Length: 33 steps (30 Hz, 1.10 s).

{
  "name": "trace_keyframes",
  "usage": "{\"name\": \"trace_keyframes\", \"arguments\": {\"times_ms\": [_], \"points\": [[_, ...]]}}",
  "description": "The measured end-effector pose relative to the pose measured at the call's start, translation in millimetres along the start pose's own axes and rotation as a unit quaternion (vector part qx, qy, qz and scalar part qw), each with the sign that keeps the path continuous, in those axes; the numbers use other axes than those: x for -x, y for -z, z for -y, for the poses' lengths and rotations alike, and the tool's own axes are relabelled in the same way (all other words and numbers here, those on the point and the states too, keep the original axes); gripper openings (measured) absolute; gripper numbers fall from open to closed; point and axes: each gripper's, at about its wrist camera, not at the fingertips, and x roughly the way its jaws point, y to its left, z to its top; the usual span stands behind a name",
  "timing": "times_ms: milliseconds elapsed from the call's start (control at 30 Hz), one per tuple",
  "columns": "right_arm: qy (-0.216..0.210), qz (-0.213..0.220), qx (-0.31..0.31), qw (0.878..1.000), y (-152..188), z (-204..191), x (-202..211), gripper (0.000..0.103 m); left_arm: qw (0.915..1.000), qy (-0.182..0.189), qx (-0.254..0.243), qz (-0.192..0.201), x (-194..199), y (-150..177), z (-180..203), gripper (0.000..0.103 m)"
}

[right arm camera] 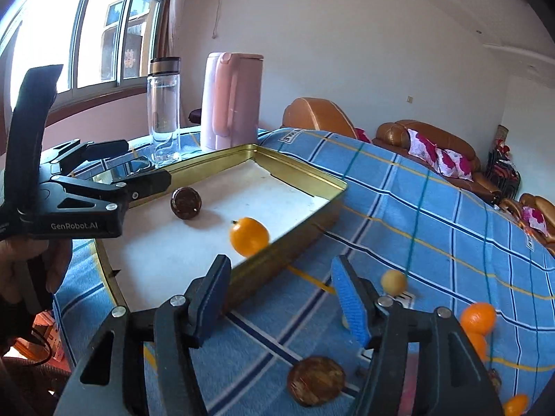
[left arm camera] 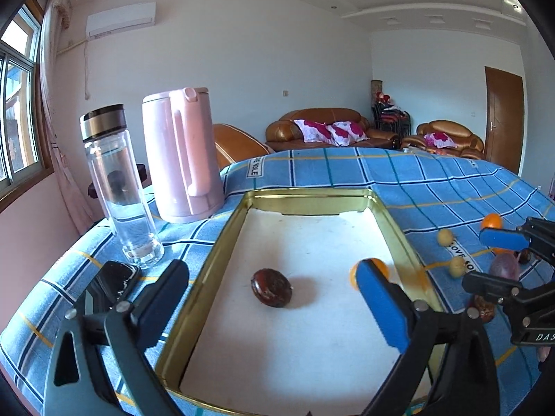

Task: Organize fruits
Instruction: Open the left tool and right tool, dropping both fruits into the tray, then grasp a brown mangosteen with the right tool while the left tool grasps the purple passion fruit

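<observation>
Left tongs (left arm camera: pixel 274 298) and right tongs (right arm camera: pixel 281 294) agape, both empty.

tray (left arm camera: pixel 222 242): gold rim/walls, white floor
fruit in tray, L side (left arm camera: pixel 271 287): dark brown, mottled
fruit in tray, R side (right arm camera: pixel 249 236): bright orange
cloth under tray (left arm camera: pixel 312 170): sky-blue plaid w/ white, navy, teal & yellow lines
small fruits on cloth R of tray (left arm camera: pixel 445 236): pale yellow
round fruit on cloth R of tray (right arm camera: pixel 478 318): orange
flat round fruit on cloth nr tray (right arm camera: pixel 315 380): brown
jug behind tray (left arm camera: pixel 182 154): pale pink
bottle L of jug (left arm camera: pixel 118 187): clear, dark/steel cap
fingers (right arm camera: pixel 350 303): black, blue pads
sofas beyond tray (left arm camera: pixel 322 123): tan-brown; cushions white w/ magenta flowers
</observation>
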Motion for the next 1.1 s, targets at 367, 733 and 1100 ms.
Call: {"name": "trace_keyframes", "arguments": {"times_ms": [367,733,1100], "points": [[0.002,-0.055,-0.005,0.998,33.5,12.3,5.5,0.062,0.9995,0.024,-0.020,-0.001,6.2,3.2,31.0,0.099],[-0.008,-0.110,-0.003,0.994,36.5,12.5,-16.3,0.054,0.9995,0.027,-0.016,-0.004,6.4,2.0,31.8,0.100],[-0.014,-0.127,-0.014,0.992,39.0,17.4,-18.0,0.044,0.9989,0.036,-0.030,0.002,11.3,-3.2,50.5,0.100]]}}
